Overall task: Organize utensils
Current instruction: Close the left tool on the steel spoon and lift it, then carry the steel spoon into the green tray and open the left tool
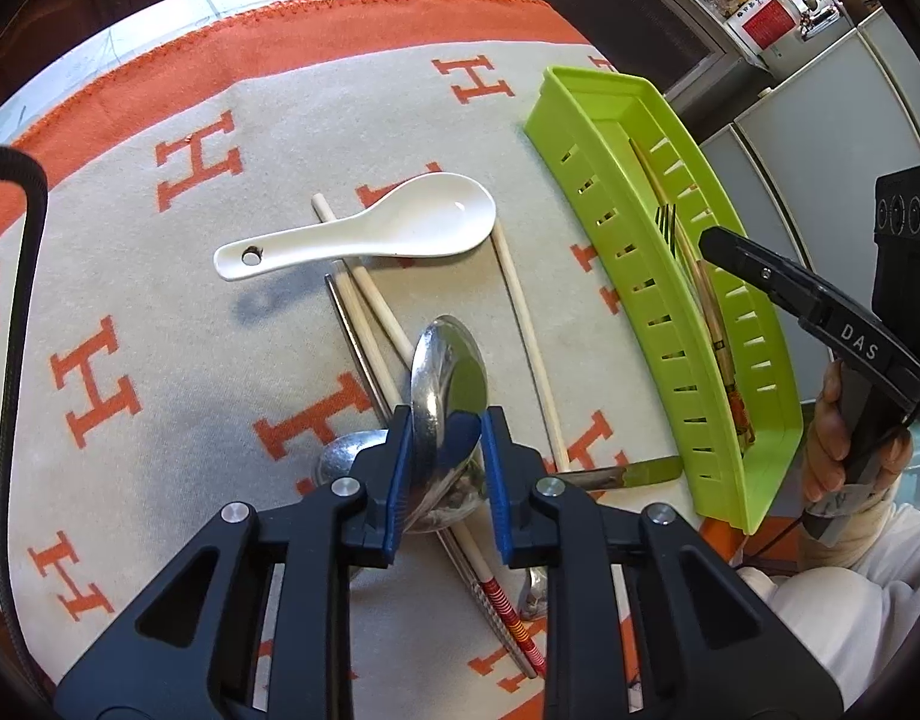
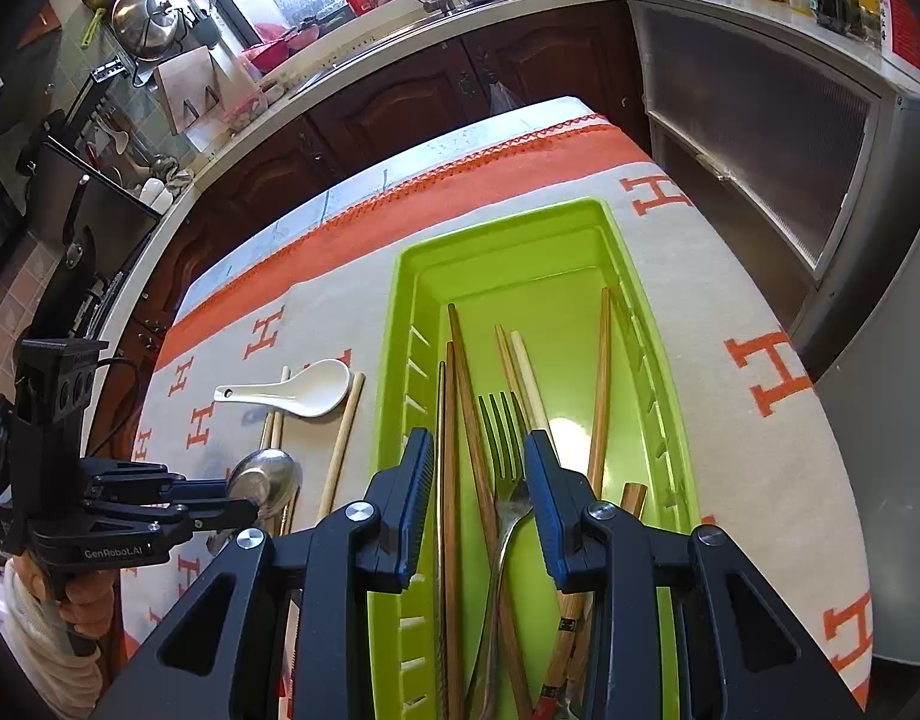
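Gripping a steel spoon (image 1: pixel 444 396) above the cloth, the left tool (image 1: pixel 441 474); right tool (image 2: pixel 478 510) hovers wide over the green tray (image 2: pixel 393 360).

- "DAS" in white letters, printed on the arm of the right gripper (image 1: pixel 709 240), seen from the left wrist cam
- "GenRobot.AI" on the body of the left gripper (image 2: pixel 252 495), right wrist cam
- big orange "H" letters all over the cloth (image 1: pixel 159 312)
- labels on the counter jars are too small to read
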Demonstrator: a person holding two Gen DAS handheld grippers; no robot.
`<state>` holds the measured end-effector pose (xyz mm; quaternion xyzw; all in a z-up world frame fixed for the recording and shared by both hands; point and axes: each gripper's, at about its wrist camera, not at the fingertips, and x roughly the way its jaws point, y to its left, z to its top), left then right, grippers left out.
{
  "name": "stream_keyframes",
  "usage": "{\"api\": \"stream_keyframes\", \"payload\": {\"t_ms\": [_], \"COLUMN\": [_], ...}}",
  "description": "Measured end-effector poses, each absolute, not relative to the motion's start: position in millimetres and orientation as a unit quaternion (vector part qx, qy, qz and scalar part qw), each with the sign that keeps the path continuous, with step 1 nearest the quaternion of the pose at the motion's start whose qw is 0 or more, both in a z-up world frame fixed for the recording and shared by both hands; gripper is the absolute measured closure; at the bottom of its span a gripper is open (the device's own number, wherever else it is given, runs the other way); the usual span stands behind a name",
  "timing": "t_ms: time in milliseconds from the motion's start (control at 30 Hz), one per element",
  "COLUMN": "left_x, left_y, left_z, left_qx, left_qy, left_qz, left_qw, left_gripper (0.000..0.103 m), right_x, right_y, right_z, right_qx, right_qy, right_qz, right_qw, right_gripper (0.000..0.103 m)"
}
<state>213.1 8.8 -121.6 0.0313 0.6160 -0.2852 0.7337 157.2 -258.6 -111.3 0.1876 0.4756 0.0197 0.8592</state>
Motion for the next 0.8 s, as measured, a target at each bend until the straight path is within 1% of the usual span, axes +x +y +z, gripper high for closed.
{"api": "stream_keyframes", "payload": {"t_ms": [133, 233, 367, 633, 800], "left_x": [212, 209, 198, 170, 147], "left_y": [8, 12, 19, 31, 22], "left_z": [-122, -122, -118, -103, -72], "left_qx": [0.014, -0.015, -0.062, -0.117, -0.135], "left_qy": [0.607, 0.603, 0.596, 0.574, 0.555], "left_qz": [-0.265, -0.252, -0.23, -0.172, -0.17], "left_qw": [0.749, 0.757, 0.767, 0.792, 0.803], "left_gripper": [0.086, 0.091, 0.1, 0.101, 0.101], "right_x": [153, 149, 141, 117, 96], "right_y": [-256, -254, -254, -256, -265], "right_z": [-111, -110, -107, -100, -89], "right_qx": [0.19, 0.194, 0.203, 0.219, 0.22], "right_qy": [0.476, 0.474, 0.472, 0.466, 0.452], "right_qz": [0.026, 0.033, 0.043, 0.068, 0.073], "right_qw": [0.859, 0.858, 0.857, 0.855, 0.861], "right_gripper": [0.071, 0.071, 0.071, 0.07, 0.07]}}
